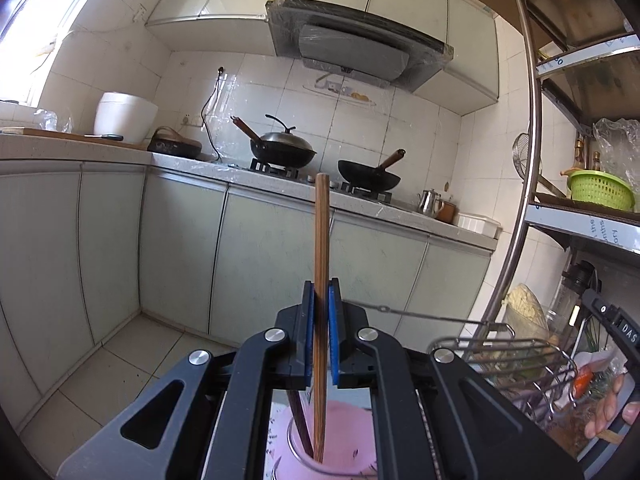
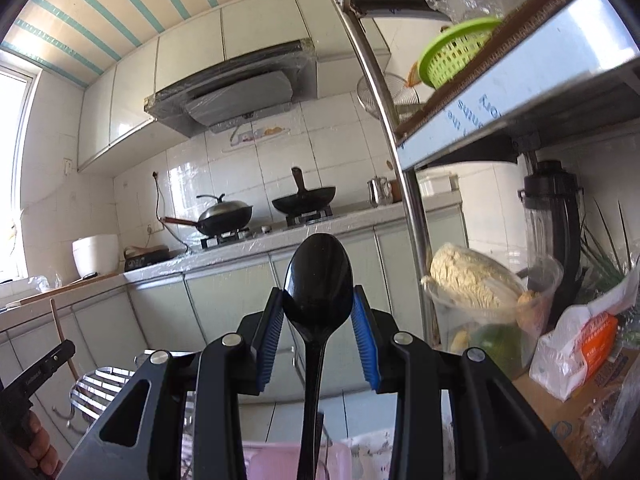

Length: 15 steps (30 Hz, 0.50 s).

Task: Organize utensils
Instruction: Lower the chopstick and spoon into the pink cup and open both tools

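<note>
Tiled kitchen, two woks [image 1: 368, 178] behind — left claw [image 1: 321, 340] pinches a chopstick [image 1: 321, 264], right claw [image 2: 318, 336] spread around black spoon [image 2: 318, 300].

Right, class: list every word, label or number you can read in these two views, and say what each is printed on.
"DAS": right gripper, lettering cut off.
Blue print on steel shelf edge: upside down, partly readable only.
Print on orange-and-white bag: too blurred.
Lettering on left gripper: too small.
</note>
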Each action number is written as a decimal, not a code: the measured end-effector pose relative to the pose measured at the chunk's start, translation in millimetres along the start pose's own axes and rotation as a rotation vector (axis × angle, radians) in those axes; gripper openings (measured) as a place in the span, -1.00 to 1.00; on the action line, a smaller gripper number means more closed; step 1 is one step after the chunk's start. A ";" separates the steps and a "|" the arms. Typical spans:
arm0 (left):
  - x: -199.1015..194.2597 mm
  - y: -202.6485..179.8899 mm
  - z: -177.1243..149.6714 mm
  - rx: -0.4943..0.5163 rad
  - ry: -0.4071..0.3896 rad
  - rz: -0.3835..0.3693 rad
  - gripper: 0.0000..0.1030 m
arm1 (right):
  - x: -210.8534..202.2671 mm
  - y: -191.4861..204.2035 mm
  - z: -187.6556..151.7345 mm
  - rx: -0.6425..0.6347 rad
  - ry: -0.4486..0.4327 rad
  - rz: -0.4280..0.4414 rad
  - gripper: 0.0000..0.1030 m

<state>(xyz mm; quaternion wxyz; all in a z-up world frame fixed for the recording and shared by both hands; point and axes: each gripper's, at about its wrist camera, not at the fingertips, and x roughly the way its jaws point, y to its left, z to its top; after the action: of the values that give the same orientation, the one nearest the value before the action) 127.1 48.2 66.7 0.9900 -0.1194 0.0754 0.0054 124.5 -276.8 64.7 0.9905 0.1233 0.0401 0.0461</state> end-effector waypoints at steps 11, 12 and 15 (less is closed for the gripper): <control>-7.2 3.4 -20.0 -0.009 0.111 -0.014 -0.89 | -12.2 0.6 -36.6 0.000 0.141 0.001 -0.33; -7.9 3.5 -20.7 -0.009 0.117 -0.015 -0.89 | -12.0 1.1 -38.9 -0.003 0.153 0.000 -0.33; -9.2 3.9 -22.3 -0.002 0.144 -0.008 -0.88 | -11.1 1.3 -45.4 -0.001 0.194 0.003 -0.32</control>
<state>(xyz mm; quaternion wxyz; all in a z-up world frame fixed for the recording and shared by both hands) 114.7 46.7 45.7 0.9819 -0.1208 0.1457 -0.0072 109.2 -265.8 21.9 0.9819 0.1177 0.1359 0.0591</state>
